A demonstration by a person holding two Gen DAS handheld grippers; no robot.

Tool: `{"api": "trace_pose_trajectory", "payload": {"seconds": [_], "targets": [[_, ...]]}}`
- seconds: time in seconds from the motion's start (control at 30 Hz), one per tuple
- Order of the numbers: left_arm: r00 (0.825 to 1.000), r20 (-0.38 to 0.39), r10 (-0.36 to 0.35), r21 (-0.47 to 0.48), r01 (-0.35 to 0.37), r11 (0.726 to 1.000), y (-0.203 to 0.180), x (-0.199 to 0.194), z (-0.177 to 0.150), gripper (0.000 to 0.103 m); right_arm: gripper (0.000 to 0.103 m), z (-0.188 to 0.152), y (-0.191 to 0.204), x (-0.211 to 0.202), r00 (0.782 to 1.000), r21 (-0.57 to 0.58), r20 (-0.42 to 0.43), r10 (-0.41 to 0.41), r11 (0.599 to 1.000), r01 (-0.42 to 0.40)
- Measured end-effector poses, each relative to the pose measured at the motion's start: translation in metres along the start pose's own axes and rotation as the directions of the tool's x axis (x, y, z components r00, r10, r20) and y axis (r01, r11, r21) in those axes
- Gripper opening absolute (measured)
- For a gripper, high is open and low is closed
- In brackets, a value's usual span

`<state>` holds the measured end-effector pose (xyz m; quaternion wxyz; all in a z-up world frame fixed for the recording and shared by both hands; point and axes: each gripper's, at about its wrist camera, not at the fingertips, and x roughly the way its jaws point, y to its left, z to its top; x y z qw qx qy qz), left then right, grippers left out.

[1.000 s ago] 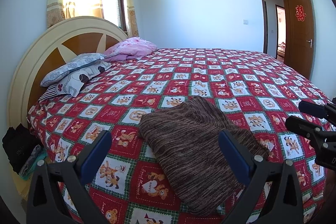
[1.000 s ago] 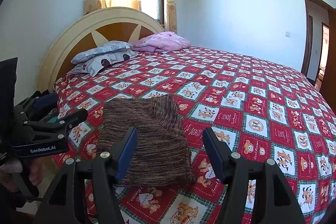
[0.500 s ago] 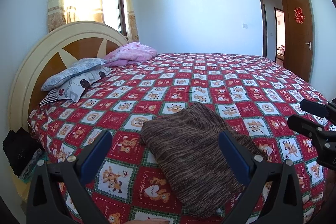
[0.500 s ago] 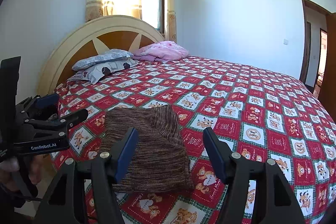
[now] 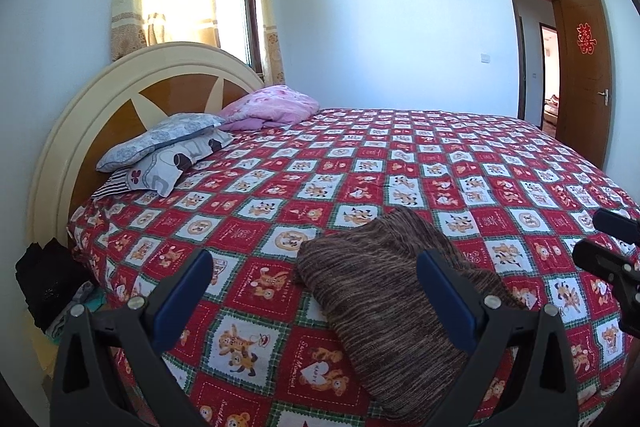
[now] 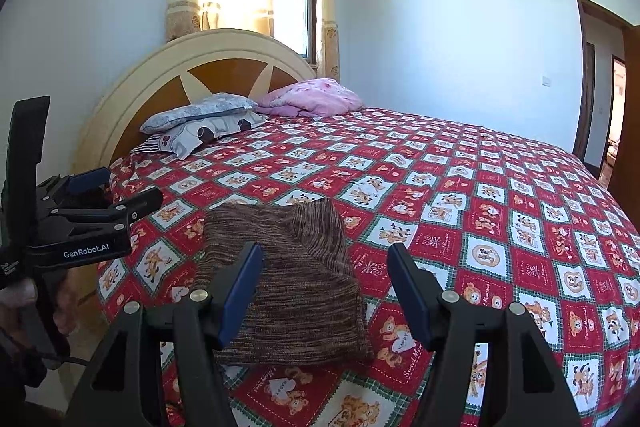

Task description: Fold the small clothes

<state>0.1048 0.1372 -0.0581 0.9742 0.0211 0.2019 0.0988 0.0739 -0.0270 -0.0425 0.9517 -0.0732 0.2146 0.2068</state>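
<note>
bed [image 5: 360,163]: brown folded garment [image 5: 384,291] near edge; pillows [image 5: 168,151], pink blanket [image 5: 276,105] by headboard.

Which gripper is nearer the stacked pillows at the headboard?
Left. The left gripper hangs on the pillows' side of the bed; the right gripper hangs farther along the edge.
</note>
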Motion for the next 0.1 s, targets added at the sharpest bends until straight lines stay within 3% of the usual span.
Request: {"api": "trace_pose_trajectory", "payload": {"seconds": [0.1], "targets": [[1.000,0.003,0.001,0.012,-0.002,1.000,-0.0026,0.0004,-0.0012,0.103,0.066,-0.0015,-0.0015,0.0015,1.000,0.003,-0.007,0.001,1.000,-0.001]]}}
